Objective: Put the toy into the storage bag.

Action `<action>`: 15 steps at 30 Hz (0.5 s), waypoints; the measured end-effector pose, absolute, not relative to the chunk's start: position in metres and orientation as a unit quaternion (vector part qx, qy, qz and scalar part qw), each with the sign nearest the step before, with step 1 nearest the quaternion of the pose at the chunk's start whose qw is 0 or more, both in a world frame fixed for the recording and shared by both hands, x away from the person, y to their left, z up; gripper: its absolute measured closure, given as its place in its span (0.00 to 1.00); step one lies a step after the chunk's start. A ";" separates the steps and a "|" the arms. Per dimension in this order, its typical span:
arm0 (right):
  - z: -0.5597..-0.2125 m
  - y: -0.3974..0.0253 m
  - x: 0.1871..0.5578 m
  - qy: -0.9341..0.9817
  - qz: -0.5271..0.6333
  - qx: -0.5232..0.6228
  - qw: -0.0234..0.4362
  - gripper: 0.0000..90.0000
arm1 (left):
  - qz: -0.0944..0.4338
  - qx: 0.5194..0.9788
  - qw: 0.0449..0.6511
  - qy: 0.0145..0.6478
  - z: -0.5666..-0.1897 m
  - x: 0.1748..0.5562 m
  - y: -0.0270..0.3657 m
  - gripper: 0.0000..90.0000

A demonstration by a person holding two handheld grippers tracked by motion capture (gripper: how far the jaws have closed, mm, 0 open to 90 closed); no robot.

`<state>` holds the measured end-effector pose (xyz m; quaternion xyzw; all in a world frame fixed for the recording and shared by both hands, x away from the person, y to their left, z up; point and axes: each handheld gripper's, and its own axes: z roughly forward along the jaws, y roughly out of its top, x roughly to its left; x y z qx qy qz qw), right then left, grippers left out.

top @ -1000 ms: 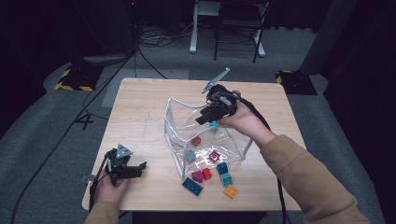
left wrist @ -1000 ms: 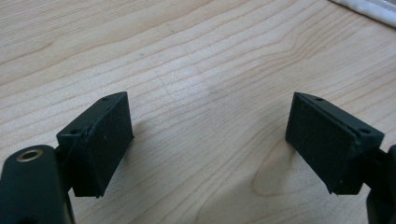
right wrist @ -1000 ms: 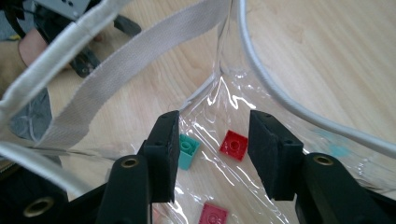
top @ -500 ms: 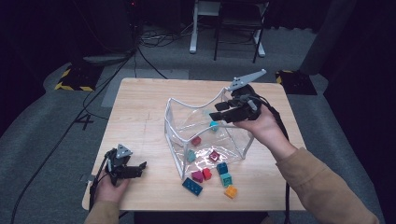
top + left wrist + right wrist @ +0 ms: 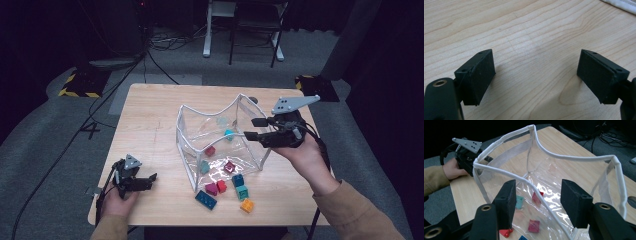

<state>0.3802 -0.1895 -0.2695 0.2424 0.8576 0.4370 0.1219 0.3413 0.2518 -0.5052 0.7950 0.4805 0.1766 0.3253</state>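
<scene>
Lower left of the frame, the left hand-held gripper [image 5: 148, 177] rests on the tabletop [image 5: 150, 120], jaws spread and empty, parked out of the way. Centre frame, the clear bag [image 5: 220, 137] stands open, a few blocks inside, others [image 5: 225, 191] scattered at its front. At right, the right hand-held gripper [image 5: 252, 128], jaws apart and empty, hovers above the bag's rim, seemingly just clear of the opening.

The left gripper [image 5: 145, 179] rests low by the near left edge, jaws spread wide and empty — its hand [image 5: 117, 202] behind it — while the right gripper [image 5: 254, 128], raised in the right hand [image 5: 305, 155], points leftward with jaws parted, holding nothing.
</scene>
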 end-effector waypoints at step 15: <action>-0.314 -0.222 0.345 0.835 0.459 0.270 0.136 0.52 | 0.177 0.795 0.325 0.481 -0.505 0.341 0.252 0.17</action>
